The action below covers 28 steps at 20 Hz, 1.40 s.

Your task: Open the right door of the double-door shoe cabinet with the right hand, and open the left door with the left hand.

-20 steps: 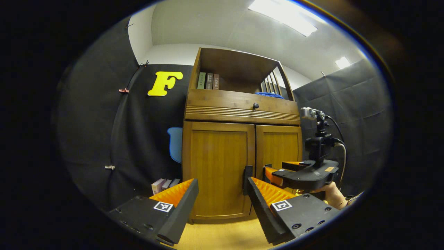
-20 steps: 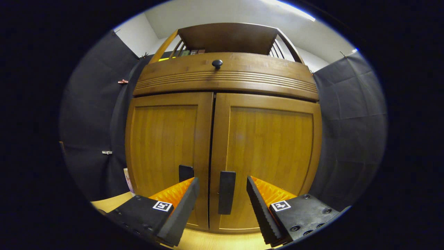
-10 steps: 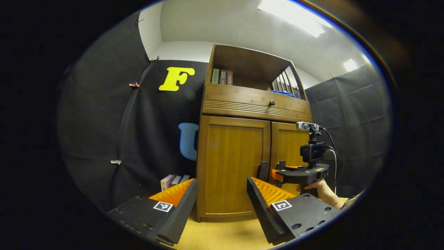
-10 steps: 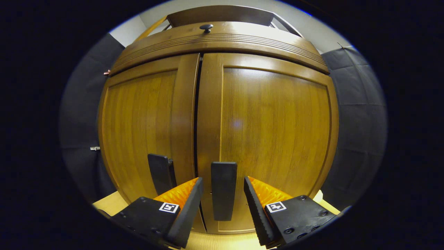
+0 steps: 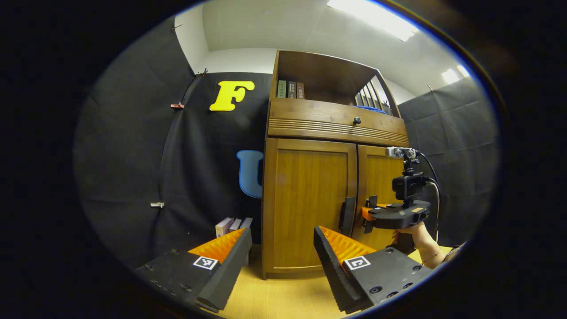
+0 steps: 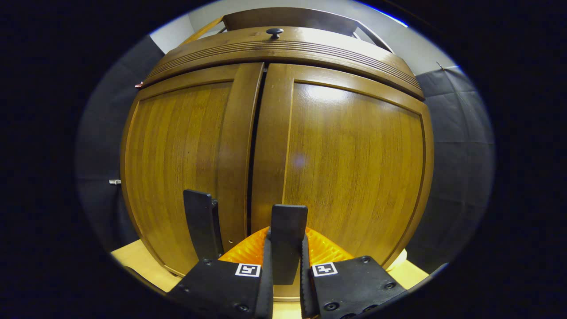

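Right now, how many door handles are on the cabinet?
2: the right handle, clamped in the right gripper, and the left handle beside it across the door gap, untouched.

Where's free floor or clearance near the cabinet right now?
Bare wood floor in front of the left door, between the open left gripper fingers. Crowded: books at cabinet's left; right gripper clamping the right door handle.

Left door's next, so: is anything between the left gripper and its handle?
Nothing visible. The left gripper is open, well short of the left handle; only bare floor lies between. The right gripper grips the neighbouring handle.
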Each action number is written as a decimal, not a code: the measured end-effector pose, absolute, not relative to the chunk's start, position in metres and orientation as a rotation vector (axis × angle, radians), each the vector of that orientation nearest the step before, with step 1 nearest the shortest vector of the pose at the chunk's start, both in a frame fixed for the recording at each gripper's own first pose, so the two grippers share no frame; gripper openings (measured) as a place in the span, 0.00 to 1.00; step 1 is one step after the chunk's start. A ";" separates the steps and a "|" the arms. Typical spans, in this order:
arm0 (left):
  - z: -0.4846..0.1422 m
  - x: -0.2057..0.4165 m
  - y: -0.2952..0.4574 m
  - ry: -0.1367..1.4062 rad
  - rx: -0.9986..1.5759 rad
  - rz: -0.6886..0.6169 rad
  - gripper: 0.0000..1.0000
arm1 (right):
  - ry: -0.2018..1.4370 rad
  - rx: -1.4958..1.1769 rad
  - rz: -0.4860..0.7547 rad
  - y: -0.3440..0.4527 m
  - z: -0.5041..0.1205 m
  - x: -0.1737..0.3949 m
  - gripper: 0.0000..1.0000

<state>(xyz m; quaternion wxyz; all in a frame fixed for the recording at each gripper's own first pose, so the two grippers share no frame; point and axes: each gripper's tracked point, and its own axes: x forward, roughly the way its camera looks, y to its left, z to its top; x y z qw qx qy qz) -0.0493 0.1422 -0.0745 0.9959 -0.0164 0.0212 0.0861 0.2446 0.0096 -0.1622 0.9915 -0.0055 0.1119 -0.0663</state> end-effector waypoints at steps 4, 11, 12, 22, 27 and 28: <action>-0.073 -0.051 0.140 0.049 -0.047 0.146 0.88 | 0.246 -0.004 -0.083 0.011 -0.162 0.233 0.23; -0.066 -0.048 0.135 0.014 -0.043 0.133 0.88 | 0.245 0.040 0.022 0.006 -0.144 0.171 0.23; -0.064 -0.046 0.131 0.007 -0.047 0.119 0.88 | 0.244 0.042 0.037 0.002 -0.143 0.160 0.23; -0.058 -0.042 0.086 -0.001 -0.140 -0.029 0.88 | 0.231 0.053 0.089 -0.057 -0.121 0.068 0.27; -0.064 -0.043 0.107 0.020 -0.086 0.086 0.88 | 0.224 0.029 0.099 -0.074 -0.116 0.053 0.27; -0.065 -0.041 0.111 0.017 -0.072 0.102 0.88 | 0.222 0.031 0.098 -0.077 -0.116 0.051 0.27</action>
